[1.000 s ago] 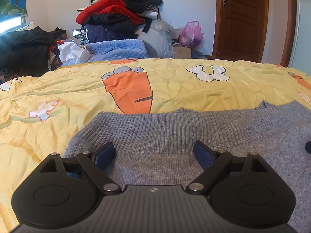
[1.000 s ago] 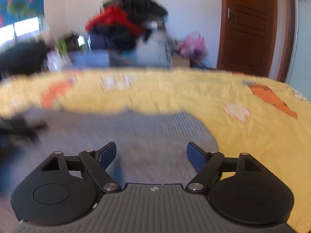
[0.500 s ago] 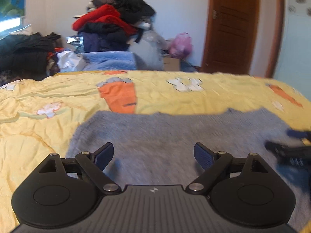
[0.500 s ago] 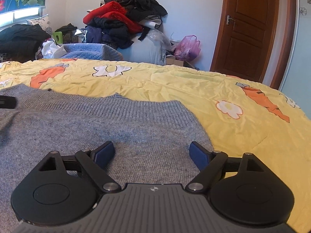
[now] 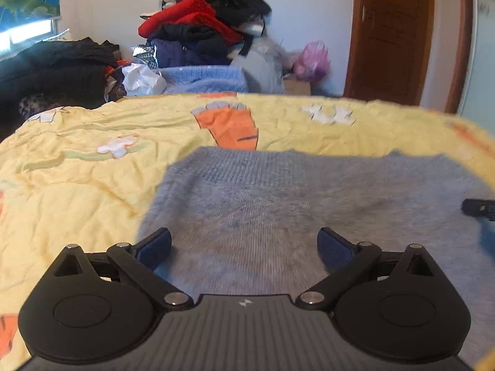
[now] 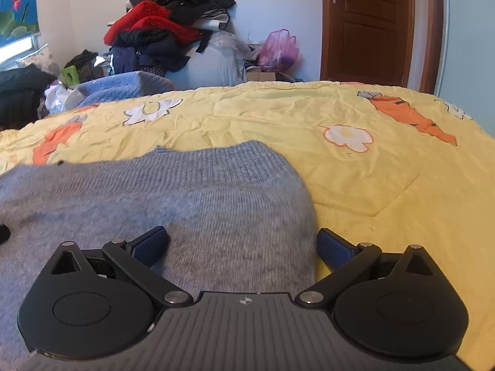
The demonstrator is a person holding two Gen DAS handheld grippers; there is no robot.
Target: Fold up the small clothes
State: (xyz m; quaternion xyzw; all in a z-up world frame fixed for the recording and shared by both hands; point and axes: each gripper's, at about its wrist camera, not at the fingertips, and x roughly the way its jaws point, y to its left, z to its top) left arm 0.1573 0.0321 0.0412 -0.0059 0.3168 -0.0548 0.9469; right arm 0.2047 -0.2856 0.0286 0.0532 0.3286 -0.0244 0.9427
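Observation:
A grey knitted sweater [image 5: 309,204] lies flat on a yellow bedspread [image 5: 77,170], its ribbed hem at the far side. My left gripper [image 5: 244,247] is open and empty over the sweater's left part, its left finger near the left edge. In the right wrist view the sweater [image 6: 191,198] fills the lower left. My right gripper [image 6: 243,245] is open and empty over its right part, the right finger just past the right edge above the bedspread [image 6: 371,170]. The right gripper's tip [image 5: 478,207] shows at the right edge of the left wrist view.
A tall pile of red, black and blue clothes [image 5: 204,34] stands behind the bed against the wall. A pink plastic bag [image 6: 278,51] and a brown wooden door [image 6: 368,24] are at the back right. Dark clothes [image 5: 52,68] lie at the back left.
Both grippers have pulled back and lifted slightly, so more bedspread shows beyond the sweater. The right gripper shifted toward the sweater's right edge. Both stayed open.

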